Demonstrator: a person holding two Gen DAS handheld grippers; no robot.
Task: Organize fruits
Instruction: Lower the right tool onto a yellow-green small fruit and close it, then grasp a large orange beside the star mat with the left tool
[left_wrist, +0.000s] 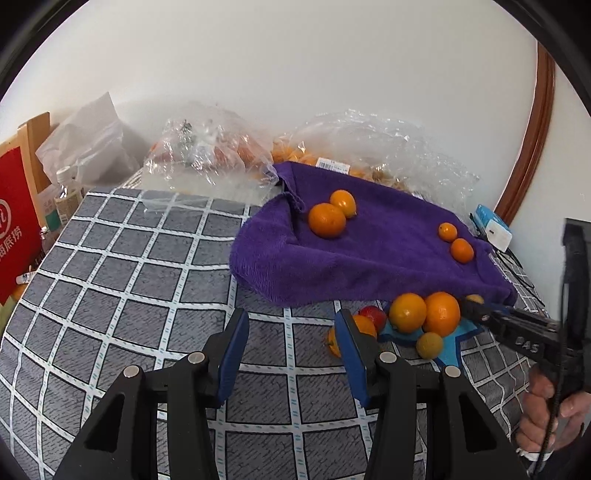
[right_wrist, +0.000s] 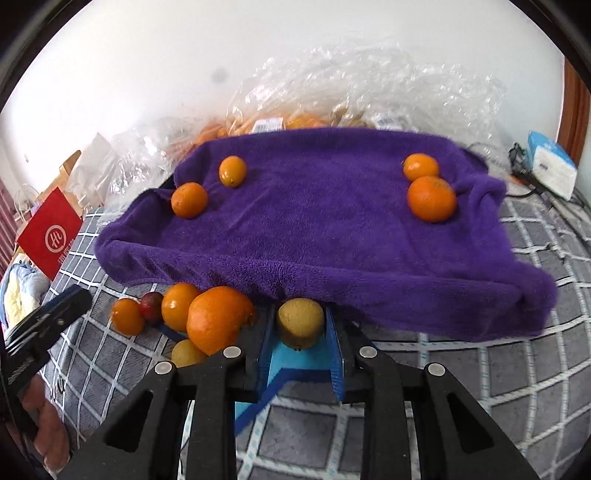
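**Mia:** What is the right claw (right_wrist: 300, 332) pinching?

**Ben:** A small round yellow-brown fruit (right_wrist: 300, 322). The two blue pads press on its sides, so the fruit sits right between them, near the tips. It lies on a bright blue cloth (right_wrist: 295, 363), just under the front edge of the big fuzzy purple towel (right_wrist: 332, 229).

**Mia:** Why grab it from the sides?

**Ben:** I think because it is round and could roll away. A pad on each side keeps it in place.

**Mia:** What is next to it?

**Ben:** A big orange (right_wrist: 218, 319) sits just beside it on the left. Past that are a smaller orange (right_wrist: 178, 305), a little dark red fruit (right_wrist: 151, 304) and one more small orange (right_wrist: 127, 315). Another yellow-brown fruit (right_wrist: 187, 352) peeks out below the big orange.

**Mia:** And on the towel?

**Ben:** Four oranges in two pairs, one pair at the left (right_wrist: 189, 199) and one at the right (right_wrist: 431, 197). I guess sorted fruit goes there, where the soft towel stops it rolling.

**Mia:** What about the left claw (left_wrist: 291, 354)?

**Ben:** Its pads are spread apart with nothing between them. It hangs over the grey checked sheet (left_wrist: 129, 266), left of the fruit pile.
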